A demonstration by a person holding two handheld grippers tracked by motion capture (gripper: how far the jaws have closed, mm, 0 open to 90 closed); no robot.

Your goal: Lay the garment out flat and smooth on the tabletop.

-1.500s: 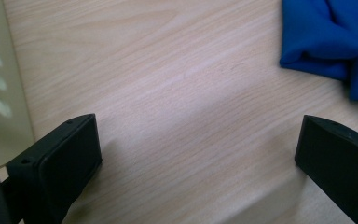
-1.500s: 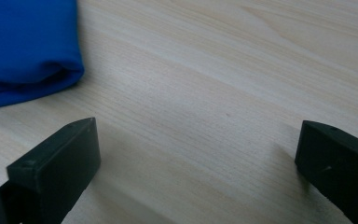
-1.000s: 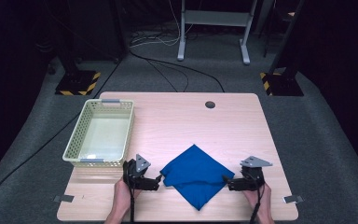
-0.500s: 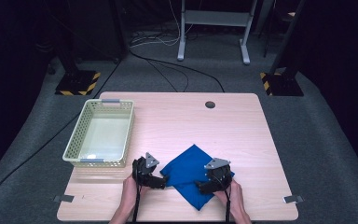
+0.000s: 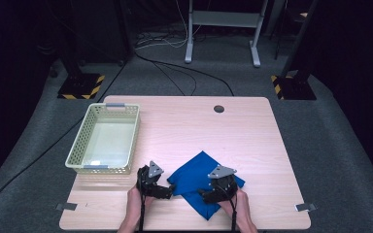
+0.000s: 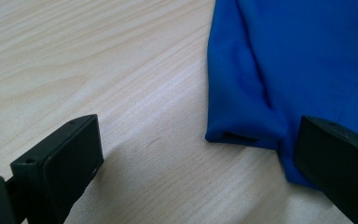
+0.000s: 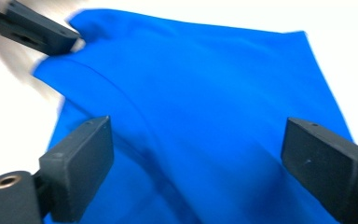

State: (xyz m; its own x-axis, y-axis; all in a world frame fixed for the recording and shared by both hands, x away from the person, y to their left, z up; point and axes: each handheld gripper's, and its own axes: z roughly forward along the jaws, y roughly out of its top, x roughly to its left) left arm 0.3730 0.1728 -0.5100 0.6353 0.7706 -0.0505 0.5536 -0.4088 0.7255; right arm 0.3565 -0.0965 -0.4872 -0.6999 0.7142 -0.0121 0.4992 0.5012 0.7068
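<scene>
A blue cloth [image 5: 199, 177] lies folded near the table's front edge. My left gripper [image 5: 169, 192] sits at the cloth's left corner, pointing right. In the left gripper view it [image 6: 198, 140] is open, with the cloth's folded corner [image 6: 242, 130] on the wood between its jaws, close to the right jaw. My right gripper [image 5: 205, 196] hovers over the cloth's front part, pointing left. Its jaws [image 7: 198, 135] have just been closing a little and still stand wide, with the cloth [image 7: 205, 93] spread under and between them; the pads do not press it. The left gripper's jaw [image 7: 37, 28] is at that cloth's far corner.
A pale perforated basket [image 5: 77, 145], with nothing in it, stands on the wooden table [image 5: 199, 126] at the left. A round cable hole [image 5: 218, 108] is near the far edge. Tape marks [image 5: 68, 207] sit at the front corners. Dark floor with cables and stands surrounds the table.
My right gripper has moved left from the cloth's right corner onto the cloth. The cloth's right corner has folded inward, so the cloth is narrower. The left gripper has barely moved.
</scene>
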